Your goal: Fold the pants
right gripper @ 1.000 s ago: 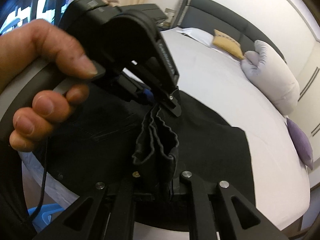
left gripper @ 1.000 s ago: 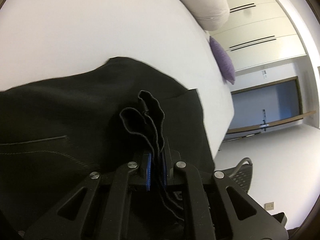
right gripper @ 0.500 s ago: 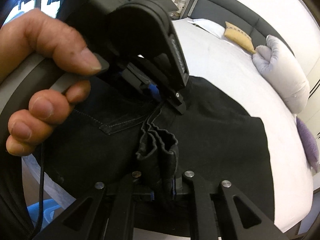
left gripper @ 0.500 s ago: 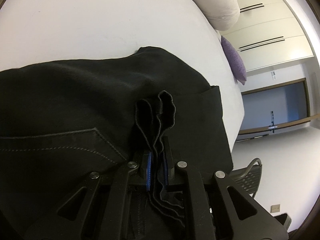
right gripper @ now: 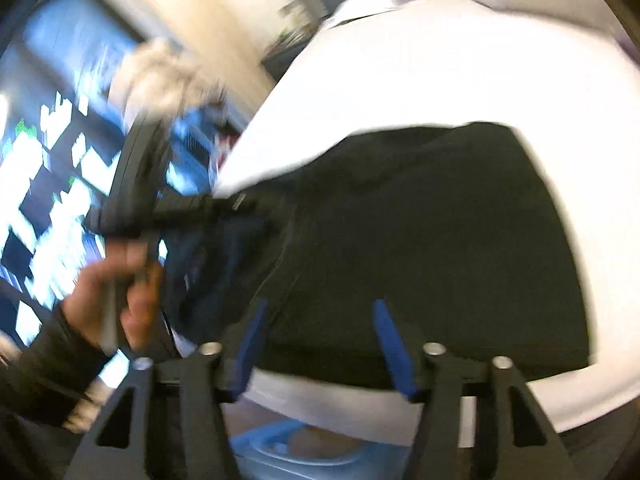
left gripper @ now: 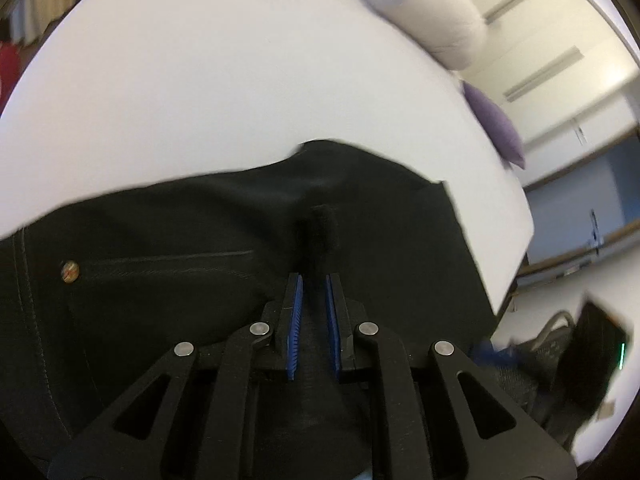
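No writing or brand can be read anywhere. The black pants (left gripper: 224, 240), matte woven cloth with faint stitched seams and one round metal rivet (left gripper: 69, 271) at nine o'clock, lie folded on the smooth white bed (left gripper: 224, 80). The left gripper (left gripper: 313, 280), black with ribbed blue pads, is opening its jaws, a bunched ridge of cloth just ahead of the narrow gap. The right gripper (right gripper: 318, 304) is opening wide, nothing between its pads

Black pants (left gripper: 360, 216) lie folded flat on white bed (left gripper: 240, 80), near its edge. Stitched pocket seam and one metal rivet (left gripper: 69, 271) face up. A small bunched ridge stands mid-cloth.
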Available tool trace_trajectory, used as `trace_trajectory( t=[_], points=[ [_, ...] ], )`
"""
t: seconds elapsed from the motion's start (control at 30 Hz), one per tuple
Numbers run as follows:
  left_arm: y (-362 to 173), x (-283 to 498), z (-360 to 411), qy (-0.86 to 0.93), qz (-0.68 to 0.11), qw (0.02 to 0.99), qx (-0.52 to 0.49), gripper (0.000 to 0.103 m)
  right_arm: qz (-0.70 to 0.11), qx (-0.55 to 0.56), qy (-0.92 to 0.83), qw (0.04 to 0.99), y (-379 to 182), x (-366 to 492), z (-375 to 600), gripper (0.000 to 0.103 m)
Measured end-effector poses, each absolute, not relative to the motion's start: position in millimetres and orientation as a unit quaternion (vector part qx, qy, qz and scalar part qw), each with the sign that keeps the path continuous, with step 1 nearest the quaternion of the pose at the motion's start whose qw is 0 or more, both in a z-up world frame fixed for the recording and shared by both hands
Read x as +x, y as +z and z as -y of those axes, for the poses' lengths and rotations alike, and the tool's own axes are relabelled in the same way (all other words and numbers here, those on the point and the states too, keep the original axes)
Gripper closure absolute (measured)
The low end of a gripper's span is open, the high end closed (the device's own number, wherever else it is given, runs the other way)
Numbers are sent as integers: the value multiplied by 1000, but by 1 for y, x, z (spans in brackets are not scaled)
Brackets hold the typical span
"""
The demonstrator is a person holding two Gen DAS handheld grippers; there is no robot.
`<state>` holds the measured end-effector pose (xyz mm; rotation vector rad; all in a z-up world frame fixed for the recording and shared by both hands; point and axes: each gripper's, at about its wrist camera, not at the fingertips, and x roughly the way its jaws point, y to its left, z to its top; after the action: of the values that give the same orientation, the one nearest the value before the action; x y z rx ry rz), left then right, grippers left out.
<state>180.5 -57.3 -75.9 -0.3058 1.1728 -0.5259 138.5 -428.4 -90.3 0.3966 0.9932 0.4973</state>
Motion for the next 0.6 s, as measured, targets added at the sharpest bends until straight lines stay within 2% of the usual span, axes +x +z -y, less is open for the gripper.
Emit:
trace_trajectory(
  t=[0.03, 0.13, 0.27, 0.5, 0.6],
  points=[
    [-71, 177, 68, -260, -538, 791, -132, 92, -468, 222, 233, 823, -89, 150, 454, 60],
    [-71, 162, 104, -307, -535, 782, -89, 92, -476, 268, 259, 797, -86, 174, 493, 60],
    [-113, 144, 128, -309, -581, 750, -69, 92, -477, 341, 270, 764, -109, 220, 535, 60],
    [-122, 136, 114, -324, -566, 754, -80, 92, -527, 362, 283, 715, -170, 291, 516, 60],
    [-122, 135, 116, -321, -563, 758, -73, 92, -545, 371, 267, 703, -190, 303, 514, 72]
  ],
)
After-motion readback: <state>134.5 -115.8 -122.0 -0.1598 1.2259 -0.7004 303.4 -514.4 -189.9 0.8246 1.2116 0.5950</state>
